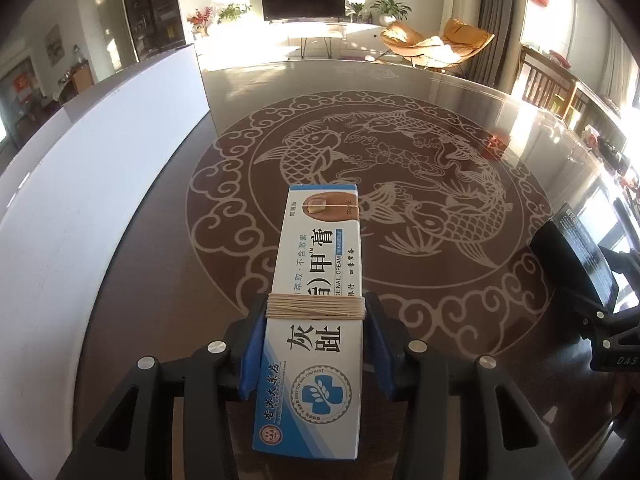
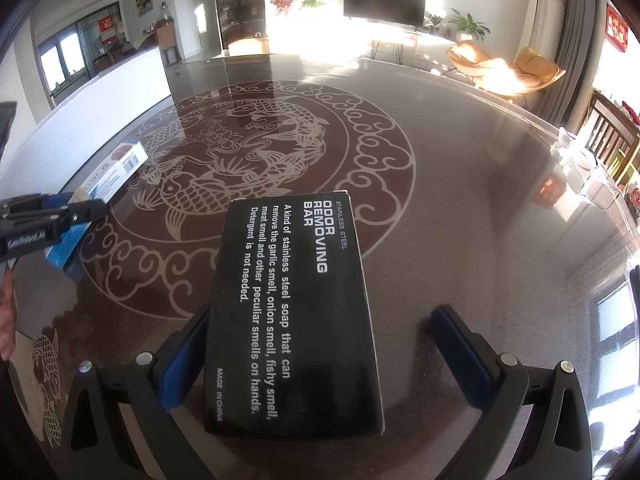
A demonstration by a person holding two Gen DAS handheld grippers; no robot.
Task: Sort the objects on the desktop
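Left wrist view takes in the worktop (image 1: 500, 112), a dark glossy surface with a pale koi medallion, and a long white bin (image 1: 100, 208) that runs along its left side. That bin wall lies to the left of both grippers, so by my reading the left hand is the nearer one to it, and the bin looks like the likely drop place for sorted items, though nothing marks it as such.

Next in size, the black soap box (image 2: 294, 320) lies between the fingers of the right gripper (image 2: 324, 344). Its long axis runs straight ahead along the fingers. The left pad (image 2: 180, 360) touches the box edge, while the right pad (image 2: 460, 344) stands apart from it with bare worktop showing in the gap; the gripper is released, not clamped. Whether the box rests flat on the worktop I cannot tell for sure.

Smaller, the ointment box (image 1: 316, 312) is clenched in the left gripper (image 1: 316, 308), blue pads pressed on both long sides near a band of wound string (image 1: 316, 306). Its long axis also points forward, away from the hand. From the right wrist view it appears off to the left, near the bin wall, and seems to be held above the worktop.
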